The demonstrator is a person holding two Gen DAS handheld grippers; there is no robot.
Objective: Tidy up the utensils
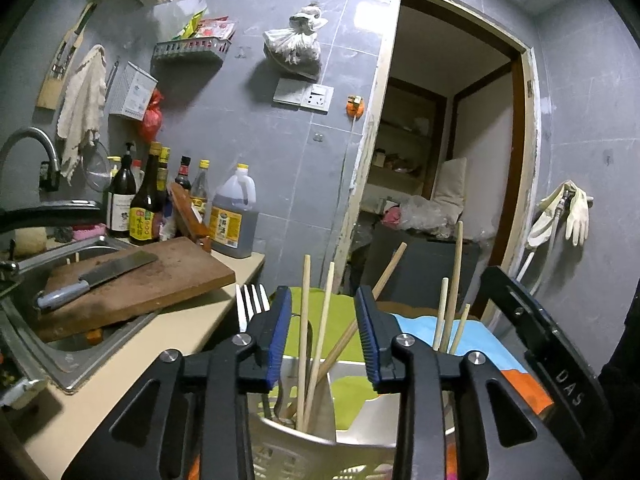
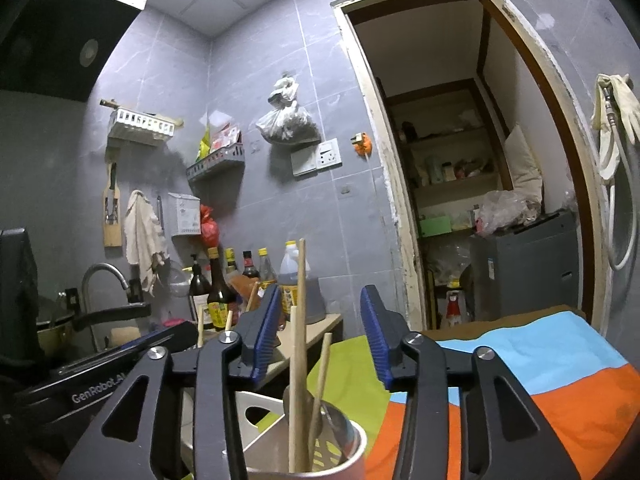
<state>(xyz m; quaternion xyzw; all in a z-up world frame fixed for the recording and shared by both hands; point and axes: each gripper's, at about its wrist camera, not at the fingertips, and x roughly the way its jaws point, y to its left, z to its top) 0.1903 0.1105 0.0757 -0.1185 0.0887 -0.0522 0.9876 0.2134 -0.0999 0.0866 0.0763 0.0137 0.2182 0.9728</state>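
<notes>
My left gripper (image 1: 323, 332) is open and empty, hovering over a grey slotted utensil holder (image 1: 304, 444). Several wooden chopsticks (image 1: 316, 344) stand in it between my blue fingers; more chopsticks (image 1: 450, 308) stand to the right. A white fork (image 1: 252, 300) pokes up left of the fingers. My right gripper (image 2: 320, 336) is open and empty above a round utensil cup (image 2: 352, 452) that holds chopsticks (image 2: 298, 360) and a metal utensil (image 2: 320, 432). The right gripper's body (image 1: 540, 352) shows at the right of the left wrist view.
A wooden cutting board (image 1: 152, 276) with a cleaver (image 1: 100, 276) lies over the sink (image 1: 60, 352) at left. Sauce bottles (image 1: 152, 200) and an oil jug (image 1: 234, 216) stand by the wall. A green, blue and orange cloth (image 2: 520, 368) covers the surface under the holders. A doorway (image 1: 440, 140) opens behind.
</notes>
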